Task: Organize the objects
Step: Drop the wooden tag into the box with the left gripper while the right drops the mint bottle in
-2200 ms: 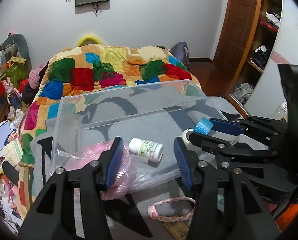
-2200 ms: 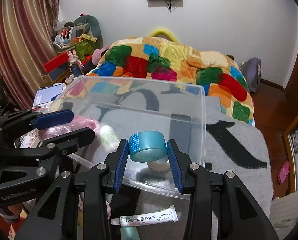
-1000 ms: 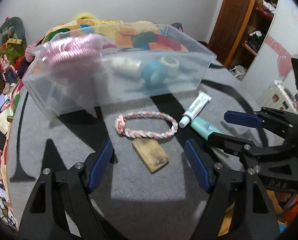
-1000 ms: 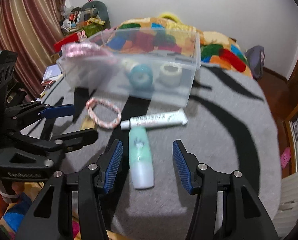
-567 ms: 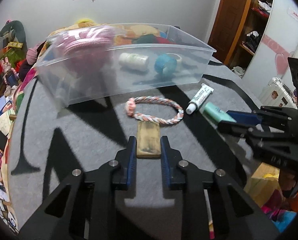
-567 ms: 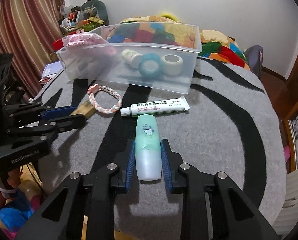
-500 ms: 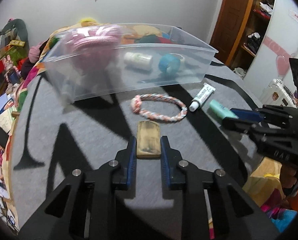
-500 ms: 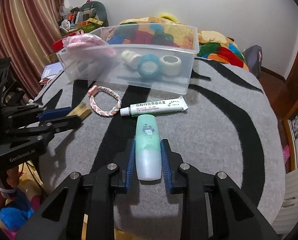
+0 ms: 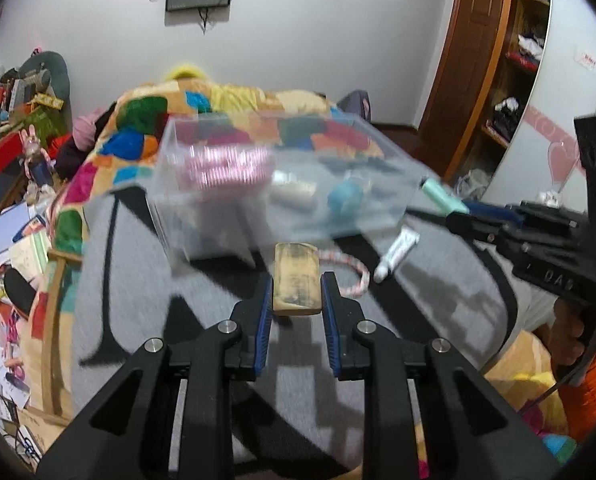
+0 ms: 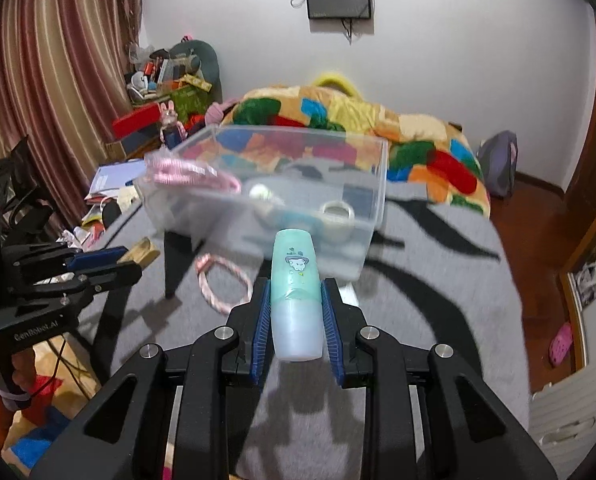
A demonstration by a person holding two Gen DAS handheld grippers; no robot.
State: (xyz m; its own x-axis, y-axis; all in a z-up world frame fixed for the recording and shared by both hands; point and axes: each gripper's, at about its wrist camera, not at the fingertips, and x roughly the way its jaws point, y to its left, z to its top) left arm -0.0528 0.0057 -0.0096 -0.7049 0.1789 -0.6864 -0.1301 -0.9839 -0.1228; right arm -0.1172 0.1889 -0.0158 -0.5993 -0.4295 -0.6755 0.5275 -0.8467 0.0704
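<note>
My left gripper [image 9: 297, 292] is shut on a flat tan wooden block [image 9: 297, 278] and holds it above the grey-and-black cloth, in front of the clear plastic bin [image 9: 382, 148]. My right gripper [image 10: 296, 300] is shut on a mint-green tube [image 10: 296, 284], lifted just before the bin [image 10: 378, 184]. The bin holds a pink coiled item [image 9: 226, 168], a white bottle [image 9: 294, 196], a blue tape roll [image 9: 344, 200] and a white tape roll [image 10: 338, 214]. A pink braided loop [image 10: 218, 280] and a white ointment tube [image 9: 396, 254] lie on the cloth.
A bed with a colourful patchwork quilt [image 10: 378, 128] lies behind the bin. Clutter of papers and boxes [image 9: 10, 208] fills the left side. A wooden door and shelves [image 9: 498, 60] stand at the right.
Both grippers have lifted off the cloth with their objects and moved towards the bin. The braided loop and the ointment tube stay on the cloth.
</note>
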